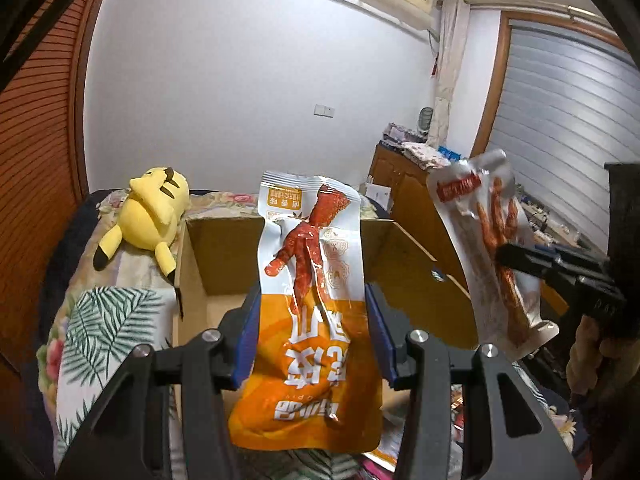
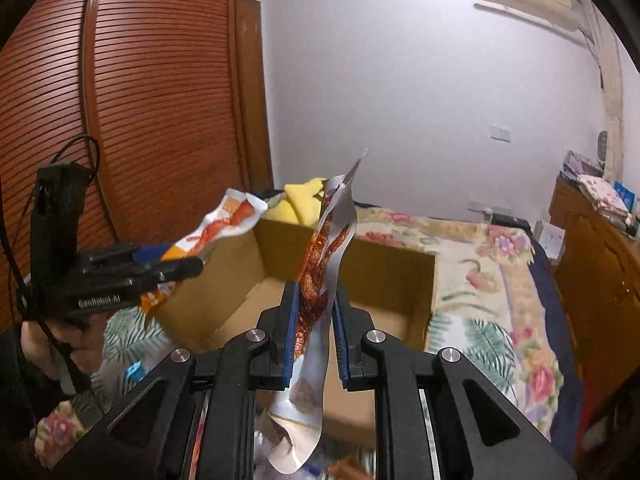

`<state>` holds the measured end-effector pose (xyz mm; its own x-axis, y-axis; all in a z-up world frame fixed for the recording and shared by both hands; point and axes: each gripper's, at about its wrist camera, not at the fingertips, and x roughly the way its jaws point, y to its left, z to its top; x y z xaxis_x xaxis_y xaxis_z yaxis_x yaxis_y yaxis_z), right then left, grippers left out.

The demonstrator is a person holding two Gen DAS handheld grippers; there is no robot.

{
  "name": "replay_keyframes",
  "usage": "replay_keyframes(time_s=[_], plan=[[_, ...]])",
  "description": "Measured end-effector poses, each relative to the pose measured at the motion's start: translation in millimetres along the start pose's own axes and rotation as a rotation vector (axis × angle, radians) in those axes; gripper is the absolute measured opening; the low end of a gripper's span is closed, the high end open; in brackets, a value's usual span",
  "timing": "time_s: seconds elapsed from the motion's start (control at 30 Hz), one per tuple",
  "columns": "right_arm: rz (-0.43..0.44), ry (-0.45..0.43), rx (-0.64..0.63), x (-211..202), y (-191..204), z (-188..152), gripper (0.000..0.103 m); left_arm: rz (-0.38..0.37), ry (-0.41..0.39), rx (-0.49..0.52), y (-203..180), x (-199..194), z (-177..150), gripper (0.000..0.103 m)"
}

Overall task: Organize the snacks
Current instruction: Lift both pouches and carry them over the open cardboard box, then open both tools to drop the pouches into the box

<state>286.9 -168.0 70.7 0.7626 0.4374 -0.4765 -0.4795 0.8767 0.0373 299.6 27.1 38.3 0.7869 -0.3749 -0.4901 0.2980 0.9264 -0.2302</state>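
Observation:
My left gripper is shut on an orange-and-white chicken-foot snack packet, which stands upright between the blue pads, above an open cardboard box. To its right, my right gripper pinches a silver packet of red chicken feet in the air. In the right wrist view the right gripper is shut on that silver packet, seen edge-on, over the cardboard box. At the left of that view, the left gripper holds the orange packet beside the box's left wall.
A yellow plush toy lies on the bed behind the box. The floral bedspread stretches to the right. A wooden cabinet stands at the far right and a louvred wardrobe door at the left. More snacks lie blurred below the grippers.

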Motion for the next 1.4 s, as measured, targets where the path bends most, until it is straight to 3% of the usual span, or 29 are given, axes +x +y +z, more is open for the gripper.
replay_keyframes(time_s=[0.27,0.43,0.67,0.83,0.9,0.97,1.13,1.4], plan=[[-0.011,0.011,0.015,58,-10,9,0.014,0.023,0.052,0.011,12,41,0,0.048],[-0.049,0.046,-0.004,81,-12,-3,0.014,0.026,0.073,0.030,10,54,-7,0.050],[-0.025,0.124,0.035,98,-16,-23,0.015,0.029,0.094,0.031,11,63,-13,0.052],[-0.027,0.131,0.035,99,-14,-26,0.015,0.062,0.073,0.046,12,59,-13,0.064],[-0.036,0.139,0.034,99,-15,-27,0.023,0.067,0.075,0.047,13,57,-13,0.065],[-0.035,0.141,0.032,98,-16,-27,0.023,0.075,0.074,0.047,13,55,-15,0.069],[-0.072,0.128,0.037,86,-16,-29,0.054,0.081,0.039,0.051,12,37,-19,0.075],[-0.114,0.082,0.039,50,-11,-19,0.057,0.095,0.023,0.108,-1,11,-19,0.078]])
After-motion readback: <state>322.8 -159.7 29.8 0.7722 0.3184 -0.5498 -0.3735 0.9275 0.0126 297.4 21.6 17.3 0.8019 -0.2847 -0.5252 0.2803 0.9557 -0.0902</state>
